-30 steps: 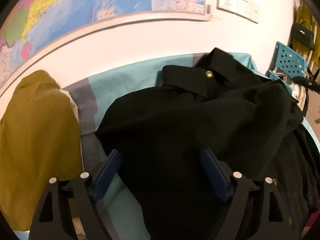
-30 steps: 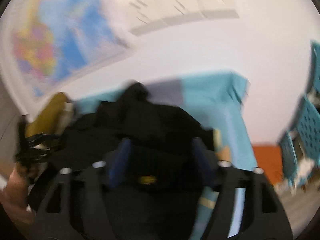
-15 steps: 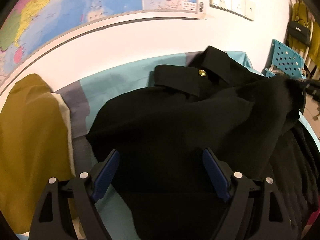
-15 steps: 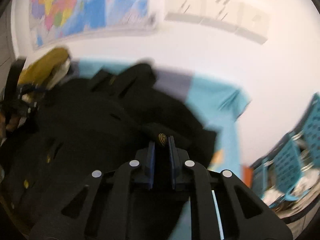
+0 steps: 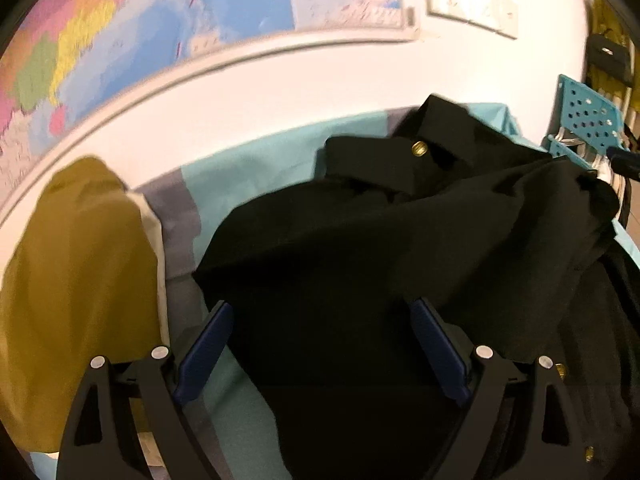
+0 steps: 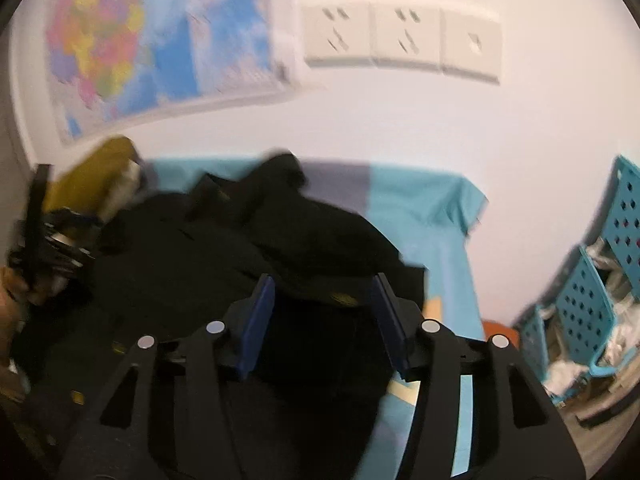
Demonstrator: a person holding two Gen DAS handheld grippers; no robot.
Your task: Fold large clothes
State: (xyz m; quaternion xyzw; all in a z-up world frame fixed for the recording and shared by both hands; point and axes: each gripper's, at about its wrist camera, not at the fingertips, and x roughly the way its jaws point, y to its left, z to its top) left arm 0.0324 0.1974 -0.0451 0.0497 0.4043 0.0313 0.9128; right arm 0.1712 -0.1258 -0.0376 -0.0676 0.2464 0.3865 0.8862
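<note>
A large black coat [image 5: 360, 240] with gold buttons [image 5: 419, 148] lies crumpled on a table covered by a teal and grey sheet [image 5: 256, 164]. My left gripper [image 5: 320, 306] hovers over the coat's near left part. Its jaws are opening and stand wide, with cloth below them and the pads not pressing. In the right wrist view the coat [image 6: 200, 248] fills the lower left. My right gripper [image 6: 323, 280] is over its right edge, jaws opening, a gold-buttoned fold between the blue pads [image 6: 260, 312] but not pinched. The left gripper, held by a hand, shows at that view's left edge.
An olive garment [image 5: 80, 260] is piled at the table's left end against the wall. A world map [image 5: 160, 20] and wall sockets [image 6: 400, 40] hang behind the table. Teal perforated crates [image 6: 580, 304] stand on the floor past the table's right end.
The right gripper, pinched shut on a fold of the coat half a second ago, has opened and let it go. The left gripper's jaws have spread slightly; it has hardly moved.
</note>
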